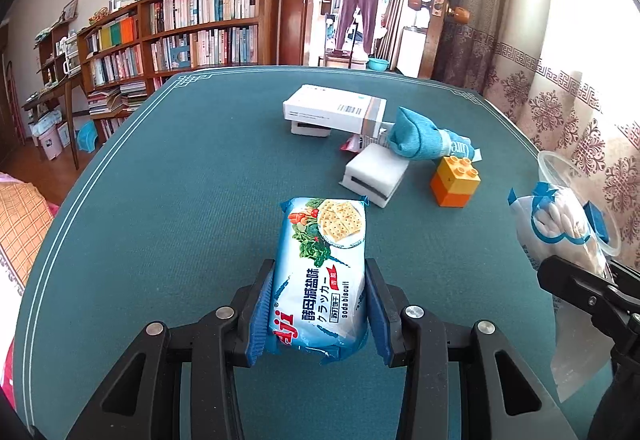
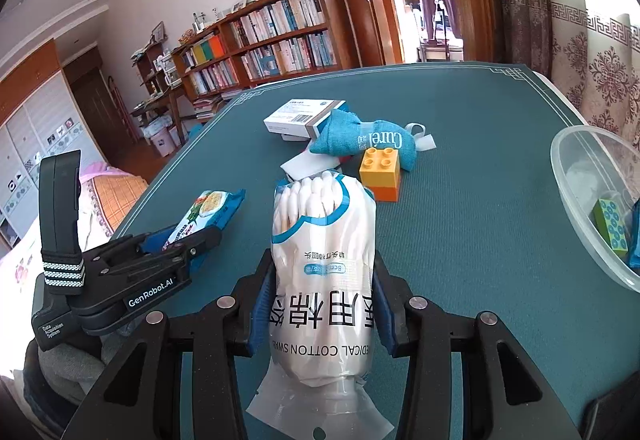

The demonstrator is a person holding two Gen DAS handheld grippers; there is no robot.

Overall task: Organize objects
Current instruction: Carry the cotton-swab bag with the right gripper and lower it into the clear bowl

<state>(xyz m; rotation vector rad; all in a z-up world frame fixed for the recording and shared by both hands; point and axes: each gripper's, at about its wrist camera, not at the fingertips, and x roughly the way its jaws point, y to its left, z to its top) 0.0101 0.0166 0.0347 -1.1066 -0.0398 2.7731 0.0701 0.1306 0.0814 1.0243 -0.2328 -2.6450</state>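
The left gripper (image 1: 320,304) is pinched on a soda biscuit packet (image 1: 324,264), its blue pads pressed against the packet's two long sides; the packet points away toward 12 o'clock in the left wrist view and is carried above the green surface (image 1: 180,179). The right gripper (image 2: 322,304) is likewise clamped, not fully closed, on a bag of cotton swabs (image 2: 320,252), the pads squeezing the bag at its middle while the swab heads stick out toward 12 o'clock and the empty sealed end hangs back toward 6 o'clock. From the right wrist view the left gripper and its packet show at 9 o'clock, just beside the bag; from the left wrist view the right gripper's bag shows at 3 o'clock. Farther out on the surface, toward 12 to 1 o'clock, a yellow and orange toy brick (image 2: 380,173) stands just in front of a rolled teal cloth (image 2: 360,139). The cloth lies against a white carton (image 1: 334,107) with a barcode, which rests on a small white block. A white foam piece (image 1: 376,175) lies between the carton and the brick. At 3 o'clock in the right wrist view a clear plastic bowl (image 2: 576,199) sits near the surface's edge, holding a green dotted block (image 2: 610,230). A bookshelf (image 1: 192,27) stands beyond the surface.
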